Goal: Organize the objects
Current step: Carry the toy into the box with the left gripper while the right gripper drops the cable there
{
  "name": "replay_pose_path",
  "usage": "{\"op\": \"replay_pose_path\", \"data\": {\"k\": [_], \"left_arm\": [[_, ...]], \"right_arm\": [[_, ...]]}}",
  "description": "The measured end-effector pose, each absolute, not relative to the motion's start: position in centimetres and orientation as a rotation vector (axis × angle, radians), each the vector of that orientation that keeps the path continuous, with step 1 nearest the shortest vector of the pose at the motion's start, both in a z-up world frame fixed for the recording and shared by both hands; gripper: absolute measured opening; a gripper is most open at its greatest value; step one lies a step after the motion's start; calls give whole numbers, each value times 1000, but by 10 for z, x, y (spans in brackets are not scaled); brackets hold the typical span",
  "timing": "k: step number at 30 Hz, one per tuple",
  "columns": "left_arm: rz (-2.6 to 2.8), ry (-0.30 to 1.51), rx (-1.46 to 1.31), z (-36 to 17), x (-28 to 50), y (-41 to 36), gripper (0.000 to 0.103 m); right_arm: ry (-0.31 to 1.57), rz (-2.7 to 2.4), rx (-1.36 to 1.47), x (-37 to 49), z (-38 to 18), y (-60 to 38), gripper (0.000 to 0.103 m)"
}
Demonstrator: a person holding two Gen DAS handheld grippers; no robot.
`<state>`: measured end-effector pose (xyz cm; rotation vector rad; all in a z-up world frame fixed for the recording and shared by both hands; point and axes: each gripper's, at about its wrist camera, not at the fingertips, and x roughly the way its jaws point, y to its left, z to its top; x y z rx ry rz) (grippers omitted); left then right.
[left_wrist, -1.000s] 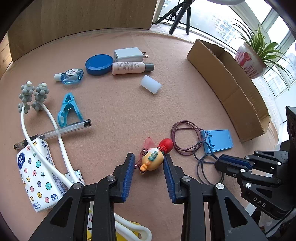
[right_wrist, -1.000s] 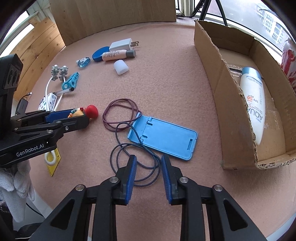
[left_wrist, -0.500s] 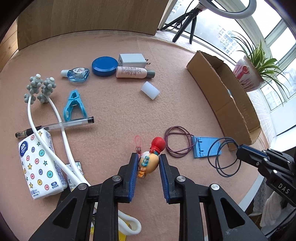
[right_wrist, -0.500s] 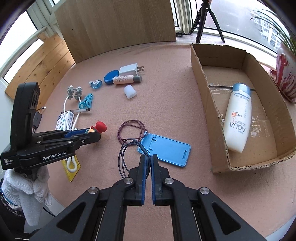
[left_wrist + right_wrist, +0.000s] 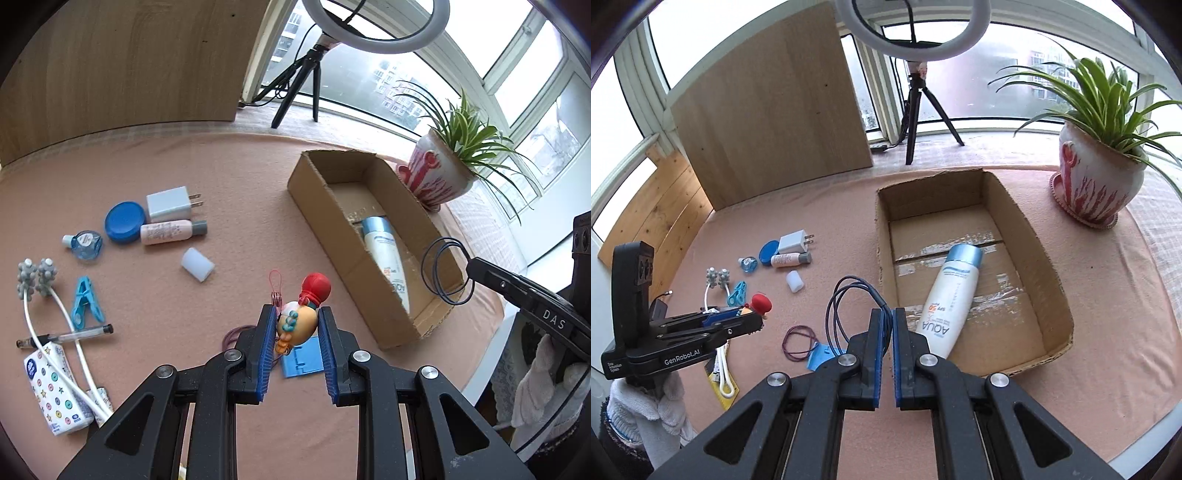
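Note:
My left gripper (image 5: pixel 297 321) is shut on a small doll keychain (image 5: pixel 301 317) with a red top and holds it well above the pink table; the doll also shows in the right wrist view (image 5: pixel 759 303). My right gripper (image 5: pixel 888 319) is shut on a dark blue cord loop (image 5: pixel 846 310) and holds it in the air beside the cardboard box's (image 5: pixel 882 236) left wall. In the left wrist view the loop (image 5: pixel 441 271) hangs over the box's (image 5: pixel 325 225) near end. A white AQUA bottle (image 5: pixel 951 295) lies inside the box.
On the table lie a purple band (image 5: pixel 799 341), a blue phone stand (image 5: pixel 301 360), a white cap (image 5: pixel 197 264), a charger (image 5: pixel 170 203), a blue lid (image 5: pixel 123 221), a pink bottle (image 5: pixel 171 232), a clip (image 5: pixel 85 302), a pen (image 5: pixel 64 336), and a tissue pack (image 5: pixel 55 391). A potted plant (image 5: pixel 1100 184) stands right of the box.
Both grippers closed on their objects and lifted. The left raised the doll off the table. The right raised the cord loop and carried it toward the box.

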<state>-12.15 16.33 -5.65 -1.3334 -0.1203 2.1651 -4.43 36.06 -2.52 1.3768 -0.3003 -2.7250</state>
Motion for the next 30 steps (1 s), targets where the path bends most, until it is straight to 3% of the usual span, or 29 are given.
{"op": "replay_pose_path", "data": {"k": [12,21,22,23,24,25,26,27,30], "left_arm": [[2094,-46,-1265,-39,-126,270,25],[2102,-32,-1279,-49,-135,294,25],[2112,-37,-1281,-49,-135,293,30],[2124,-51,-1288,-49,-136,291,47],[2134,-68,-1285,-48,-137,287,54],[2150,-84,-1272,-45,-137,283,57],[2164,-91,-1267,-44,-138,279,57],[2170,-94,-1272,-43,-139,275,57],[2184,-104,-1282,-43,-139,262,57]], "right_arm": [[-394,-2805,1425,-59,-36,431,4],[-408,-2802,1453,-68,-46,455,5],[-400,-2796,1453,-69,-47,456,6],[-390,-2789,1455,-70,-48,455,8],[-379,-2779,1464,-71,-49,455,23],[-370,-2776,1474,-71,-50,454,33],[-367,-2786,1466,-70,-50,454,52],[-365,-2802,1445,-68,-49,453,58],[-355,-2807,1421,-66,-47,449,58]]}}
